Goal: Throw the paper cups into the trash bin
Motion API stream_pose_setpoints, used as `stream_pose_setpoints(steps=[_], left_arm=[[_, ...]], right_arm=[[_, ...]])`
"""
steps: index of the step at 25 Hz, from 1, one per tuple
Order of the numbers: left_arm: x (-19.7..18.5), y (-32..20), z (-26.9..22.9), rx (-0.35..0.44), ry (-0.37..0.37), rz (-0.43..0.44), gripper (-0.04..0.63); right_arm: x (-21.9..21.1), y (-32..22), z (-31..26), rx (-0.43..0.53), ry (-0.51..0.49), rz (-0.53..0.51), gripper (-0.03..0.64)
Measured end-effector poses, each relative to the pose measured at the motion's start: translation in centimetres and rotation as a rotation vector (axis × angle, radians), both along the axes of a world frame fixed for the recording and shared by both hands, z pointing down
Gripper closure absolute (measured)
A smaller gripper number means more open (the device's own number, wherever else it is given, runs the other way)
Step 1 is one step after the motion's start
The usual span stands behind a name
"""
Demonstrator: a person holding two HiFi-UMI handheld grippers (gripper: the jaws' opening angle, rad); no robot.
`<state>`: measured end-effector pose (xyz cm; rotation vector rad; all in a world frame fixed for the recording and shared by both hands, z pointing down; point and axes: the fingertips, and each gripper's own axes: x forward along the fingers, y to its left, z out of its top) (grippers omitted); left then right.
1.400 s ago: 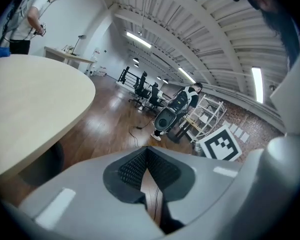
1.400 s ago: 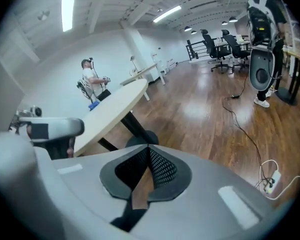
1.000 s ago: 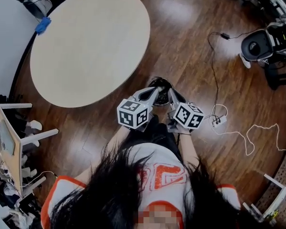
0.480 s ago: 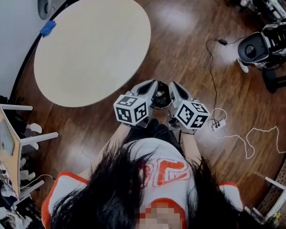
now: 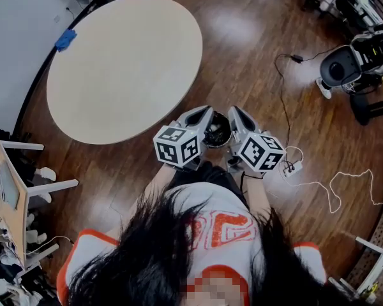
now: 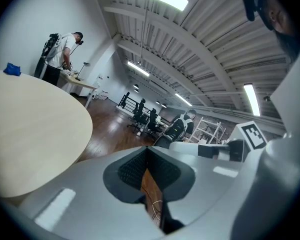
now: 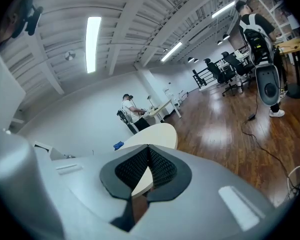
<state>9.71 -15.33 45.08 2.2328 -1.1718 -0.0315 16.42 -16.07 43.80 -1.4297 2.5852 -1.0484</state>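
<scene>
Here, one round table [image 5: 124,62] is standing on the wood floor [image 5: 255,56]; near its edge, one dark trash bin [image 5: 216,132] is showing between two grippers — left tongs [image 5: 201,115] and right tongs [image 5: 237,115], both pressing together, empty.

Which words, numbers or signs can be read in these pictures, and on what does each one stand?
No word or number can be read.
On the shirt: orange print, half hidden by hair, unreadable.
On the marker cubes: black-and-white square patterns only, no letters.

Dark bin [image 5: 217,131] partly hidden, blue item [image 5: 66,39] too small to tell
</scene>
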Motion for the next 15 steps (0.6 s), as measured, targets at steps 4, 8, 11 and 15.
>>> stream_pose_setpoints(steps=[4,8,11,15], left_arm=[[-0.1,0.1,-0.3,0.007,-0.004,0.009,0.595],[-0.5,0.1,-0.2,0.008,-0.003,0.013,0.595],[-0.5,0.2,-0.3,0.007,-0.001,0.015,0.595],[-0.6,0.2,-0.3,0.003,-0.001,0.015,0.595]], right_arm=[[-0.6,0.0,-0.2,0.005,-0.001,-0.008,0.615],[-1.1,0.0,-0.1,0.004,0.006,-0.008,0.615],[-1.2,0.1,0.0,0.001,0.02,-0.007,0.617],[-1.1,0.3,0.1,-0.004,0.027,-0.004,0.617]])
